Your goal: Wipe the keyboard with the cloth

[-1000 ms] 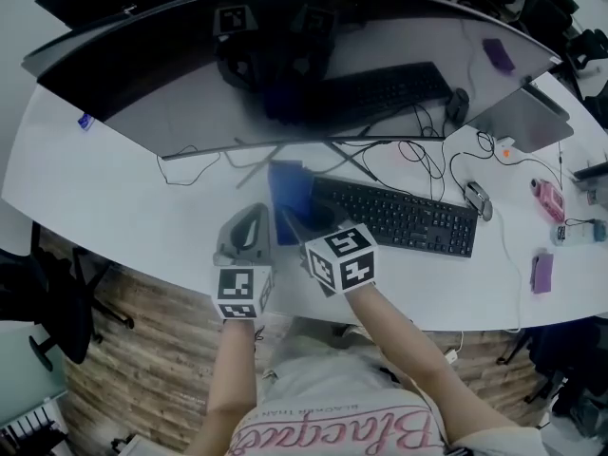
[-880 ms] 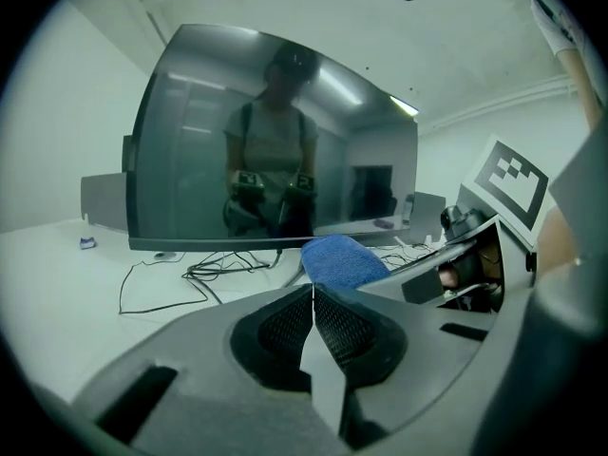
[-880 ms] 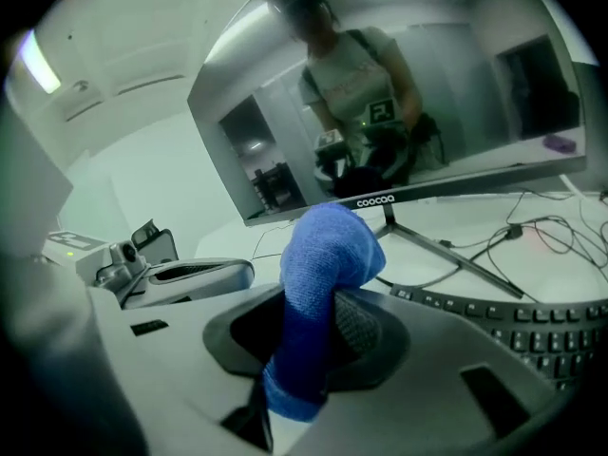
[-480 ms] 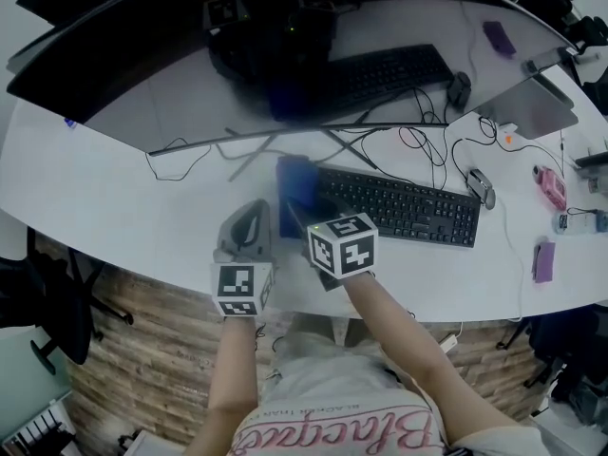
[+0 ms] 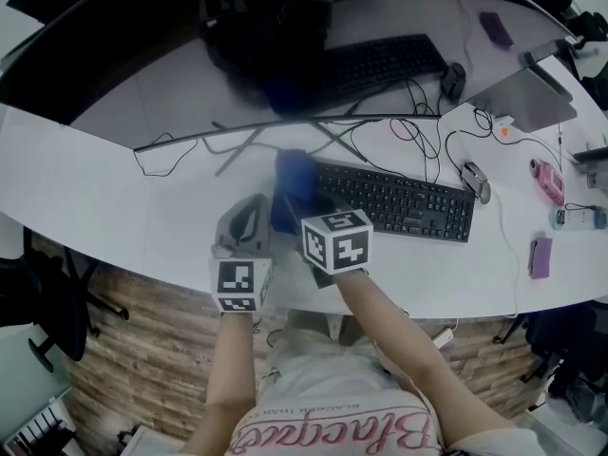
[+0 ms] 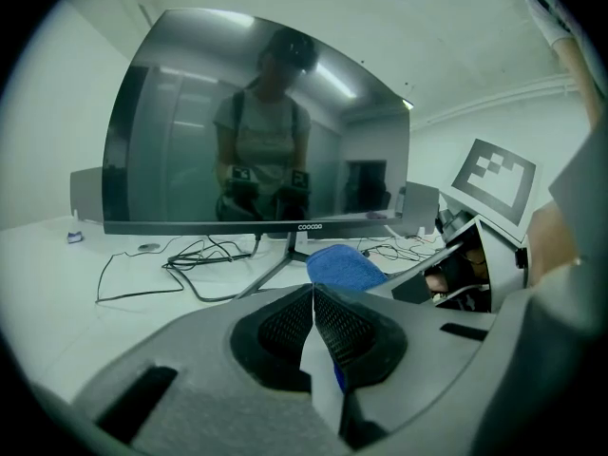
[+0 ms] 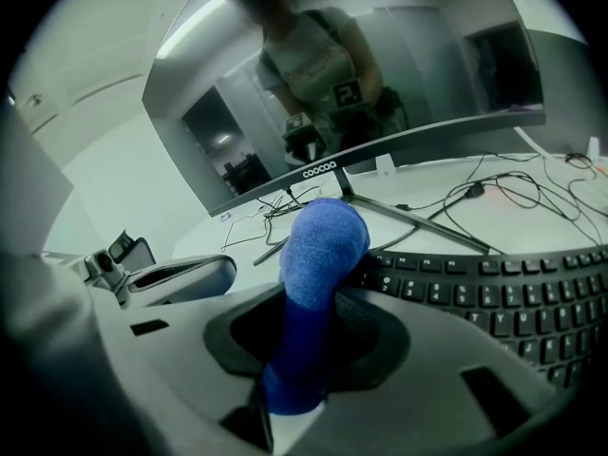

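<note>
The right gripper (image 7: 306, 345) has its jaws clenched on the blue cloth (image 7: 321, 245), bunched at the left end of the keyboard (image 5: 404, 202), likely to sweep rightward. The left gripper (image 6: 313, 326), jaws closed and empty, waits beside it.

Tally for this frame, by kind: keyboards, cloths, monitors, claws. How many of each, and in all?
keyboard: 1
cloth: 1
monitor: 1
claws: 2, the left claw and the right claw
Total: 5
</note>
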